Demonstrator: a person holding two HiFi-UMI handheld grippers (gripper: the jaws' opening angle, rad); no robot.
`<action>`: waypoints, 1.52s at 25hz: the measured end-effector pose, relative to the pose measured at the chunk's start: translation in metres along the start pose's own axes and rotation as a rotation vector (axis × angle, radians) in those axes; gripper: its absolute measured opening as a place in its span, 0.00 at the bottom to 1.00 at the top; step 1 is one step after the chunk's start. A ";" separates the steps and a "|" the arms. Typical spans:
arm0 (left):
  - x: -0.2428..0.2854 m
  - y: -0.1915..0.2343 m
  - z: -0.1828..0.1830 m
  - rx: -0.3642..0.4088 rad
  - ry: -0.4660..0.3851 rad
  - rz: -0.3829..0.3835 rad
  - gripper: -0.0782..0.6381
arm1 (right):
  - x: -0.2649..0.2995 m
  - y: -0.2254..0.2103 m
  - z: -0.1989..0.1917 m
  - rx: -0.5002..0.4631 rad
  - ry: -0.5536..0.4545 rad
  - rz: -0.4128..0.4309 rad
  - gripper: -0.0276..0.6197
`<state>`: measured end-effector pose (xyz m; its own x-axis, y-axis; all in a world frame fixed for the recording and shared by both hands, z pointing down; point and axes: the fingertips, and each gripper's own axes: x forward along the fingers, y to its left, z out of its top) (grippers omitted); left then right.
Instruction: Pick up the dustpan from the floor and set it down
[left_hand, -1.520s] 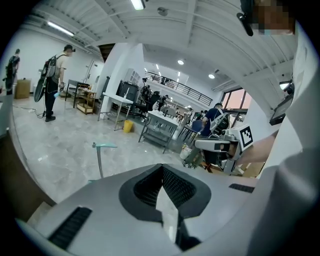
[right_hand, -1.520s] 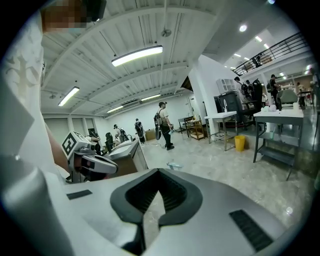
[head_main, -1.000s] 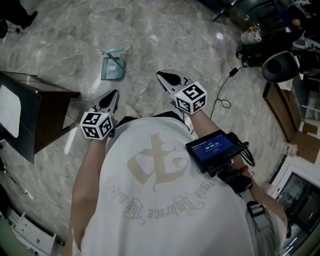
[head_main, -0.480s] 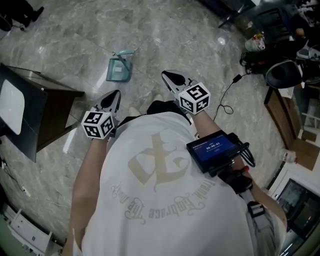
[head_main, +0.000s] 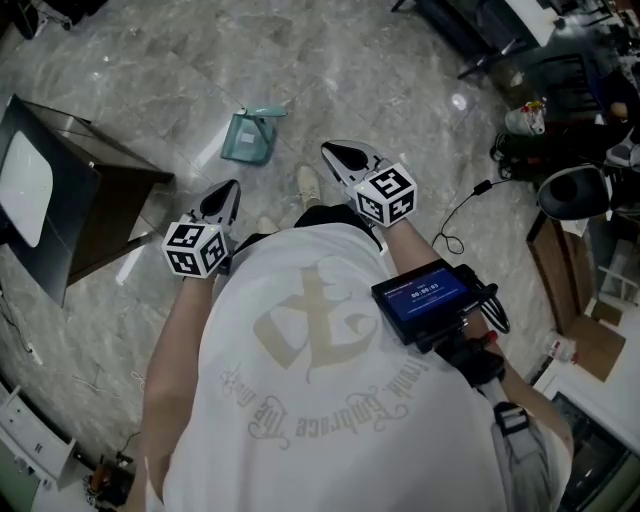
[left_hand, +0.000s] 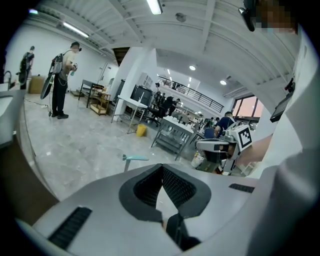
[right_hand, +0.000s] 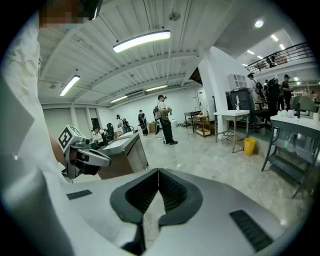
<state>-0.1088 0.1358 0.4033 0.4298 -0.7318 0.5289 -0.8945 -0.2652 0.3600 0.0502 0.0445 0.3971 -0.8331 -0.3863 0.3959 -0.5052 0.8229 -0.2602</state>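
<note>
The teal dustpan (head_main: 250, 136) lies on the marble floor ahead of me, its handle pointing right. In the left gripper view only its teal handle (left_hand: 135, 158) shows above the jaws. My left gripper (head_main: 228, 190) is held at waist height, well short of the dustpan and to its lower left, jaws shut with nothing between them. My right gripper (head_main: 337, 153) hangs to the right of the dustpan, also shut and empty. Each gripper view shows the other gripper: the right gripper (left_hand: 243, 138) and the left gripper (right_hand: 80, 151).
A dark cabinet (head_main: 60, 200) stands at the left, close to the dustpan. My shoe (head_main: 308, 182) is between the grippers. A black cable (head_main: 455, 215) and dark equipment (head_main: 575, 190) lie at the right. People stand far off by a yellow bin (right_hand: 249, 145) and metal tables.
The dustpan has slid right and slightly closer in the head view as I step toward it. Both grippers have stayed shut and kept their pose in front of my body.
</note>
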 end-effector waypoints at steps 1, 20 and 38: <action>0.002 0.001 0.002 -0.008 -0.001 0.009 0.12 | 0.005 -0.004 0.000 -0.012 0.015 0.013 0.07; 0.016 0.030 0.015 -0.193 -0.039 0.264 0.12 | 0.121 -0.040 0.000 -0.188 0.247 0.303 0.07; -0.010 0.073 -0.016 -0.405 -0.082 0.473 0.12 | 0.242 -0.029 -0.045 -0.365 0.521 0.427 0.25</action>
<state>-0.1760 0.1342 0.4365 -0.0269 -0.7618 0.6472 -0.8609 0.3467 0.3723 -0.1268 -0.0539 0.5401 -0.6797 0.1680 0.7140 0.0187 0.9771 -0.2120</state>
